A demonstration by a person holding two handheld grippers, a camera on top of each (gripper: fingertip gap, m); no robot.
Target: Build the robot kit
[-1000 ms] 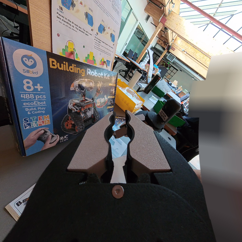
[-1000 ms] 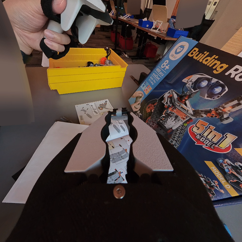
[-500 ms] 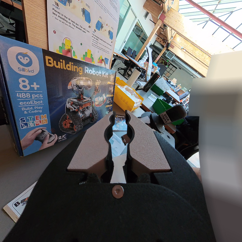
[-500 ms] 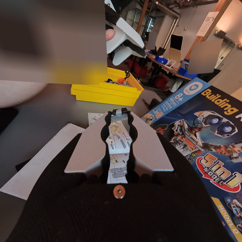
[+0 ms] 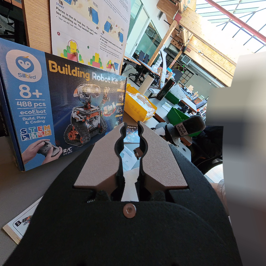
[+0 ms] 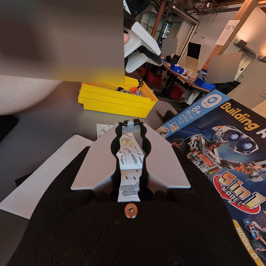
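Brick point(image 6: 130, 125) — small, stiff, likely light — sat pinched endwise at right gripper point(image 6: 131, 125) tips above booklet point(image 6: 130, 156); left gripper point(image 5: 130, 125) held nothing, jaws narrowly apart.

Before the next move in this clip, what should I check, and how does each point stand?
1. Right gripper has a hold: ok. A small grey piece is pinched at its fingertips.
2. Piece sits square in the grip: cannot tell, as the fingers hide its ends.
3. Left gripper is free: ok. Its fingers stand narrowly apart with nothing between them.
4. Instruction booklet is open: ok. It lies flat under the right gripper.
5. Yellow bin holds parts: ok. A few are visible inside.
6. Clearance to the kit box: cannot tell.
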